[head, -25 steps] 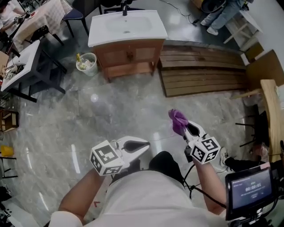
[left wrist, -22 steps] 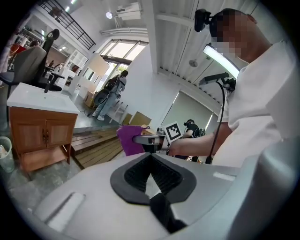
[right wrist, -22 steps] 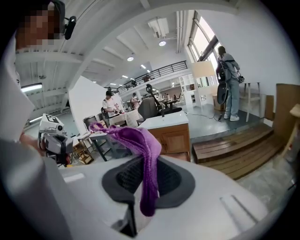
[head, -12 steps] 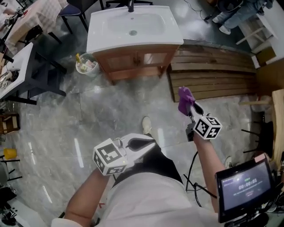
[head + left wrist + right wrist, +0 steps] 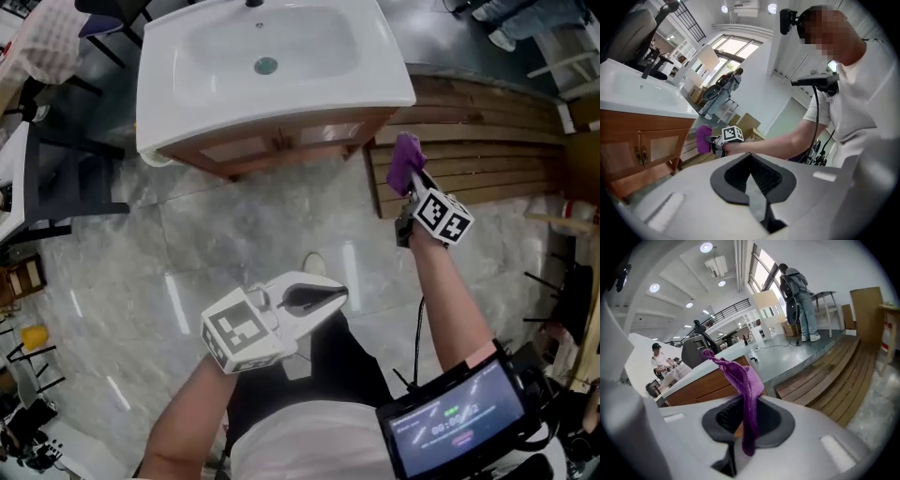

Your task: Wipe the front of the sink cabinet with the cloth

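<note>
Right gripper (image 5: 413,184) clamps the purple cloth (image 5: 404,161), raised at upper right near the cabinet (image 5: 281,147) front, ready to wipe; left gripper (image 5: 328,298) closed, empty, parked low centre.

Floor (image 5: 234,234): grey marbled tile, glossy, with streaks of reflected light. A slatted wooden platform (image 5: 487,159) lies on it at right. A dark table (image 5: 70,178) stands at left. Ceiling (image 5: 675,263) white, round recessed lights (image 5: 706,247) lit. Tall windows (image 5: 761,269) admit daylight. Walls (image 5: 834,263) white.
</note>
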Demonstrator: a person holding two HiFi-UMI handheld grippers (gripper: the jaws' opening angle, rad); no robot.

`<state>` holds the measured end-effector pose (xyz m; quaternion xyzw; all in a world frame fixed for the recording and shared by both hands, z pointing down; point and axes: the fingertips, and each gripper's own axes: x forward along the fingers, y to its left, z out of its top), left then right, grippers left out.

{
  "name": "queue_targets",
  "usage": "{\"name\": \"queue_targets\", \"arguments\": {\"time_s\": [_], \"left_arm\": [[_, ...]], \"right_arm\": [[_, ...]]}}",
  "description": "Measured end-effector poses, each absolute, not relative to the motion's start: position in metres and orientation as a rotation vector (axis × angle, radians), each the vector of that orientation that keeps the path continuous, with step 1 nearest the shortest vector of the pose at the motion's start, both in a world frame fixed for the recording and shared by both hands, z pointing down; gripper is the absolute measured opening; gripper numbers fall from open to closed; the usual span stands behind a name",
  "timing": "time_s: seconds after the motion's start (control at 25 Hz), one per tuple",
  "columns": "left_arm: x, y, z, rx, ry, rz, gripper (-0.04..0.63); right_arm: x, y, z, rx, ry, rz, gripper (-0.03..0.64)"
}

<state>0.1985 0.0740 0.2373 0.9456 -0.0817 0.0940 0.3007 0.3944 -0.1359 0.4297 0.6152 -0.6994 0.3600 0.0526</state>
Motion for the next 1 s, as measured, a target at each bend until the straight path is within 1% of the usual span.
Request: {"name": "queue_targets", "arguments": {"time_s": [0.28, 0.56, 1.0], "left_arm": [[0.2, 0.021, 0.276, 2.52, -0.133, 0.208, 0.006], [0.174, 0.01, 0.301, 2.527, -0.095, 0.21, 0.006], [0.122, 0.006, 0.297, 2.513, -0.162, 0.15, 0.006]], "right_arm": [[0.389, -0.203, 0.491, 1.967, -2.044, 1.145, 0.055], [0.324, -0.221, 0.503, 1.892, -2.123, 1.106, 0.055], [0.222, -0.227, 0.491, 1.713, -2.246, 1.063, 0.055]]}}
